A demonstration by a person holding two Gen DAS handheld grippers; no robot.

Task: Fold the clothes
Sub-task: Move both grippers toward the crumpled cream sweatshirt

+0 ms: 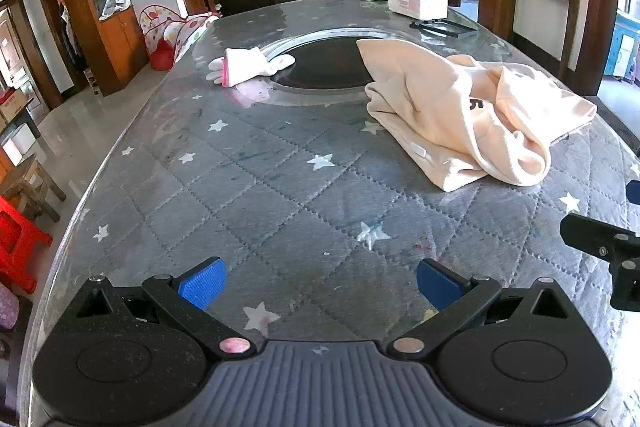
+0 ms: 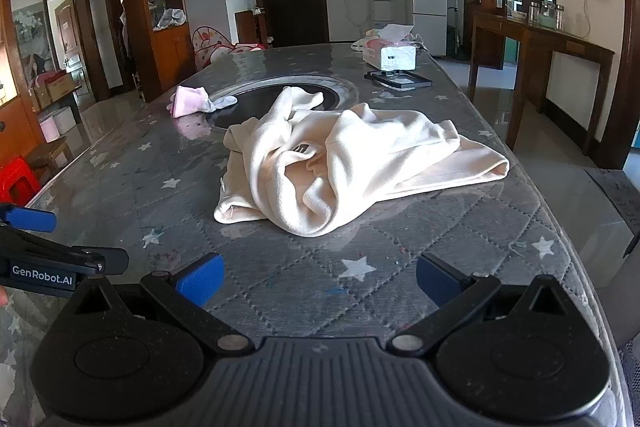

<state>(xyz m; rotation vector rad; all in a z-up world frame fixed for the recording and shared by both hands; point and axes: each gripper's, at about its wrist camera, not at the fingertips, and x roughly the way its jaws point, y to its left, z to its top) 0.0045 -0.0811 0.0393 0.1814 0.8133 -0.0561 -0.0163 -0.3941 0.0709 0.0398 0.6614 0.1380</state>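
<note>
A cream garment (image 1: 460, 115) lies crumpled on the grey quilted star-print table (image 1: 260, 187), right of centre, one end over the dark round inset. It also shows in the right wrist view (image 2: 340, 159), straight ahead. My left gripper (image 1: 320, 285) is open and empty near the table's front edge, well short and left of the garment. My right gripper (image 2: 318, 281) is open and empty, a short way in front of the garment. Each gripper shows at the edge of the other's view.
A pink and white small garment (image 1: 244, 67) lies by the dark round inset (image 1: 324, 65). A tissue box (image 1: 418, 1) and a black frame (image 1: 444, 27) sit at the far end. A red stool (image 1: 16, 243) stands left of the table; a wooden side table (image 2: 540, 67) stands right.
</note>
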